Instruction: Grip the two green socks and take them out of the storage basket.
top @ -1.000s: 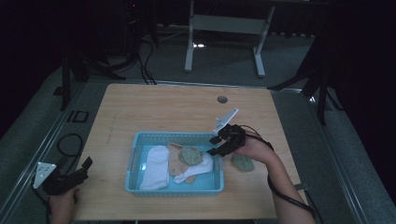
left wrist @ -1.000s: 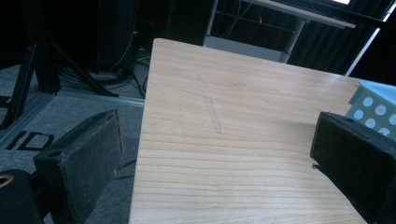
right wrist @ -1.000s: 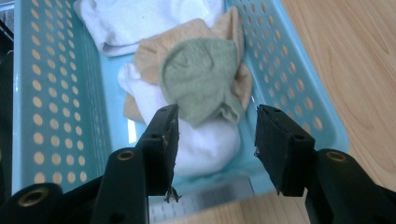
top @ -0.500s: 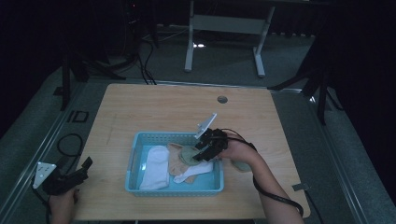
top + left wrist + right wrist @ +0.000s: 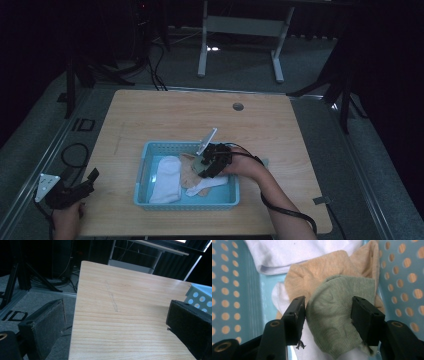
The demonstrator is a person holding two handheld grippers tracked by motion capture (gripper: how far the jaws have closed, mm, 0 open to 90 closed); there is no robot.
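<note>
Green sock [image 5: 337, 315] lies in the blue basket [image 5: 402, 277], draped over a tan sock [image 5: 312, 275] with a white sock [image 5: 299, 250] beyond it, as I bring the right tool [image 5: 328, 303] down onto the pile. The tool's jaws stand about half open and have just been opening. The green sock sits squarely between them, its edges just meeting the inner faces, but I see no pinch or bunching, so I judge that nothing is gripped yet.

The relation that matters is that the sock is directly ahead of and under this tool. Its long axis runs away from the camera along the tool's own line, so the jaws straddle its width. By my reading, closing here would take it across the narrow way. The risk is that the tan sock beneath comes up with it.

The right hand is far the nearer. From the high view, the right tool [image 5: 207, 162] hangs over the middle of the basket [image 5: 142, 175]. The left tool [image 5: 67, 190] rests at the near left corner of the counter [image 5: 165, 115], well apart from the basket.

The high view gives me that layout, and the white sock [image 5: 167, 177] filling the basket's left half, but the green sock there is hidden under the hand. The right gripper view supplies the stacking of the socks and the fit of the jaws. The left gripper view shows the left tool [image 5: 116, 306] wide open and empty over bare wood, with a corner of the basket at its far right.
</note>
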